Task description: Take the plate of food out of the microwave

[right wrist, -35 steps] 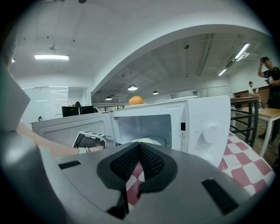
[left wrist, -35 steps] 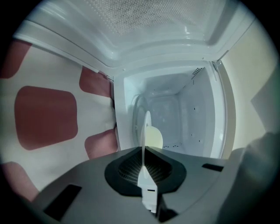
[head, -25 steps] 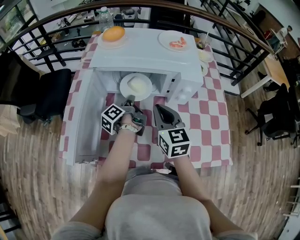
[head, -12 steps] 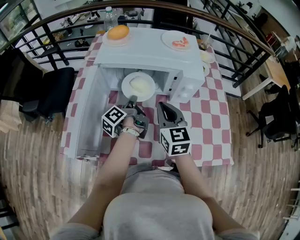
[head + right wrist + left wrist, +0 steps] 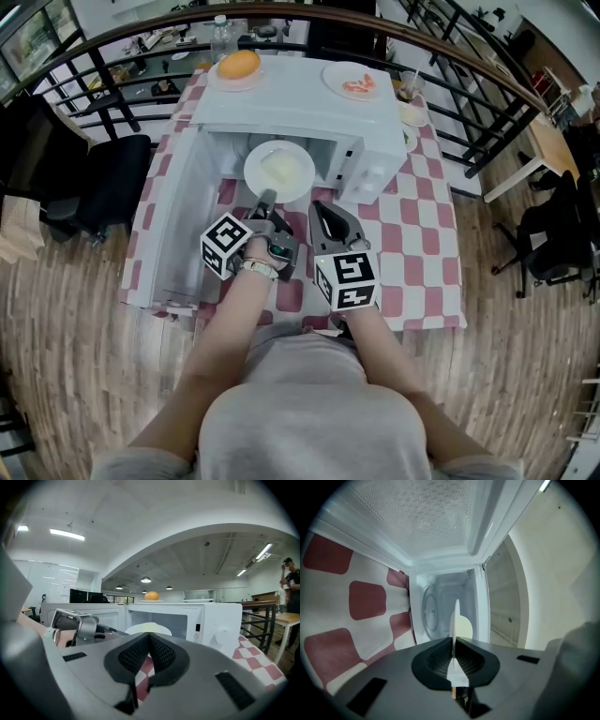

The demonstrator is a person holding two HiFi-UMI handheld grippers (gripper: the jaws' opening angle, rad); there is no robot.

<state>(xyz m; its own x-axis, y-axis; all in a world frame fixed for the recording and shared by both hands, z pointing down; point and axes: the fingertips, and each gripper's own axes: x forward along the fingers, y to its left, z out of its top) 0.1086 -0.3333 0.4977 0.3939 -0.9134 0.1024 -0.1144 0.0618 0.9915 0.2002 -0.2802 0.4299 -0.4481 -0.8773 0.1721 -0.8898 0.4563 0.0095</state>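
Observation:
A white plate of pale food (image 5: 279,171) hangs at the mouth of the white microwave (image 5: 309,112), whose door (image 5: 169,225) swings open to the left. My left gripper (image 5: 265,199) is shut on the plate's near rim. In the left gripper view the plate (image 5: 455,620) runs edge-on between the closed jaws of that left gripper (image 5: 453,641), with the oven cavity behind it. My right gripper (image 5: 323,212) sits just right of the left one, above the checked cloth, shut and empty. In the right gripper view the right gripper (image 5: 149,637) faces the plate (image 5: 147,628) and the microwave (image 5: 201,620).
On top of the microwave are an orange on a plate (image 5: 238,66) and a plate of red food (image 5: 354,82). The red-and-white checked table (image 5: 422,244) carries the microwave. A black chair (image 5: 103,183) stands at the left, with railings behind.
The left gripper has lifted the plate a little, so it looks slightly larger in the head view. The right gripper has hardly moved.

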